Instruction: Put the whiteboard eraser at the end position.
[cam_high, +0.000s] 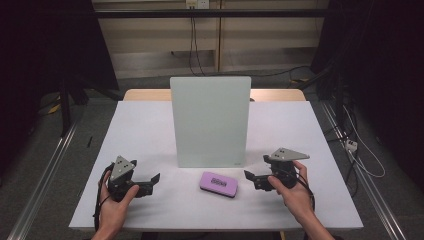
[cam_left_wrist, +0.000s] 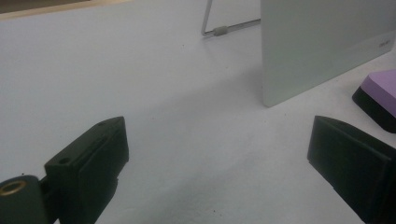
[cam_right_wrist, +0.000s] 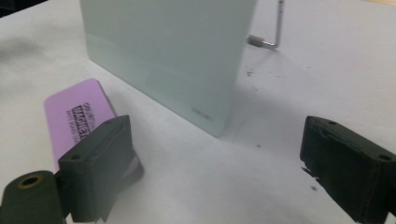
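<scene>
A pale glass board (cam_high: 210, 120) stands upright on a wire stand in the middle of the white table (cam_high: 145, 130). A purple eraser block (cam_high: 219, 183) with a black base lies flat just in front of it. My left gripper (cam_high: 152, 181) rests on the table to the left of the eraser, open and holding nothing. My right gripper (cam_high: 251, 178) sits to the eraser's right, also open and holding nothing. In the left gripper view the board (cam_left_wrist: 322, 44) and the eraser (cam_left_wrist: 379, 98) lie ahead to the right. In the right gripper view the eraser (cam_right_wrist: 77, 116) lies behind the left jaw, with the board (cam_right_wrist: 168, 56) beyond.
The board's wire stand (cam_left_wrist: 224, 29) reaches back behind it. Dark curtains and metal floor rails (cam_high: 45, 170) flank the table, and cables (cam_high: 360, 150) lie on the floor at the right. A wooden edge (cam_high: 145, 94) shows at the table's far side.
</scene>
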